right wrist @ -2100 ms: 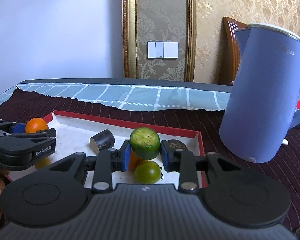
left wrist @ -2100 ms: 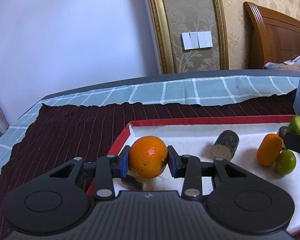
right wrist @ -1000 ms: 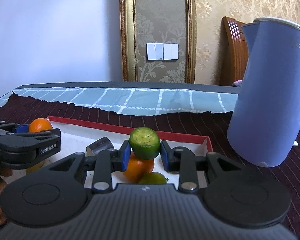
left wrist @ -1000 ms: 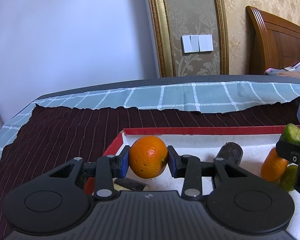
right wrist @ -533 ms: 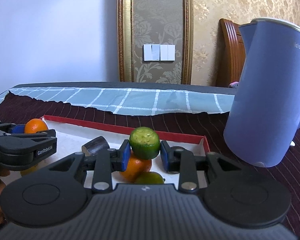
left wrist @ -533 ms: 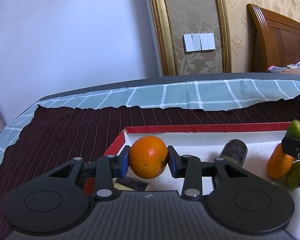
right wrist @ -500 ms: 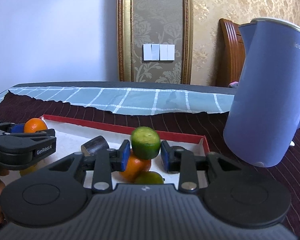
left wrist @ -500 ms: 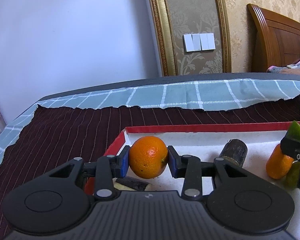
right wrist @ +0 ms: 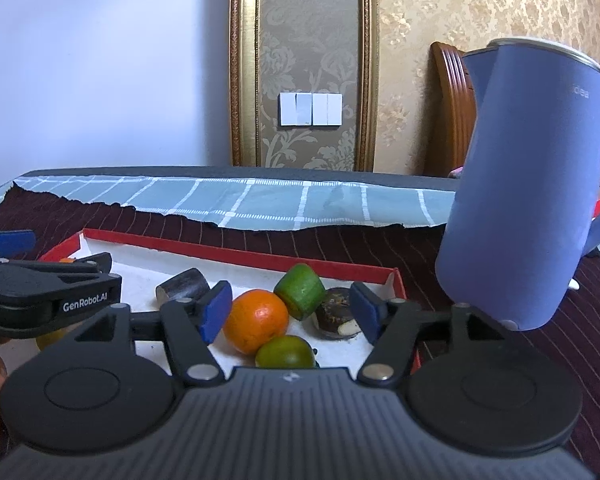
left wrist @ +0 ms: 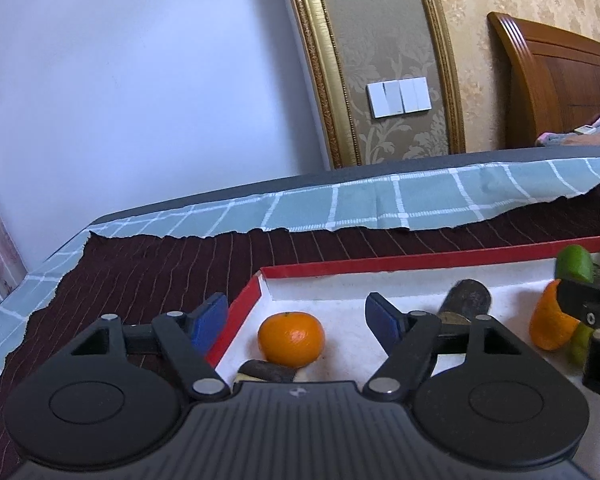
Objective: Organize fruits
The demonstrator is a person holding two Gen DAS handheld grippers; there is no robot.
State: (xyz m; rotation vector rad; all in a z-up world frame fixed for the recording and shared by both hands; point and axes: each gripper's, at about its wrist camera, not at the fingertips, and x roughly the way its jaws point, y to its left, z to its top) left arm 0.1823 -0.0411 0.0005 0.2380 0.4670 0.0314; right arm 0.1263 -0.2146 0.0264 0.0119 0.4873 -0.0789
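Both grippers are seen with jaws opening and nothing pressed between the pads; the left gripper (left wrist: 296, 316) is spread wide over the near left corner of the tray (left wrist: 420, 261), its left pad out past the red rim, and the right gripper (right wrist: 290, 312) is spread over the right end of the tray. An orange (left wrist: 291, 339) is seen lying on the white tray floor between the left pads, touched by neither; just in front of it a dark flat piece (left wrist: 266, 370) is partly hidden by the gripper body. A cut green fruit (right wrist: 300, 291) is seen tilted against a second orange (right wrist: 256, 321) between the right pads, clear of both; a whole green fruit (right wrist: 285, 352) lies just in front of that orange, touching it, and a dark round piece (right wrist: 336, 316) sits just right of the cut fruit, near the right pad. A dark stub (right wrist: 182, 286) lies farther left on the tray floor, between the two groups. The tray is set on a dark striped cloth (left wrist: 160, 268); a pale checked cloth (left wrist: 380, 204) is spread behind it. A blue kettle (right wrist: 528, 200) stands on the dark cloth just right of the tray; light switches (right wrist: 311, 109) are seen on the wall beyond, framed by gold moulding.
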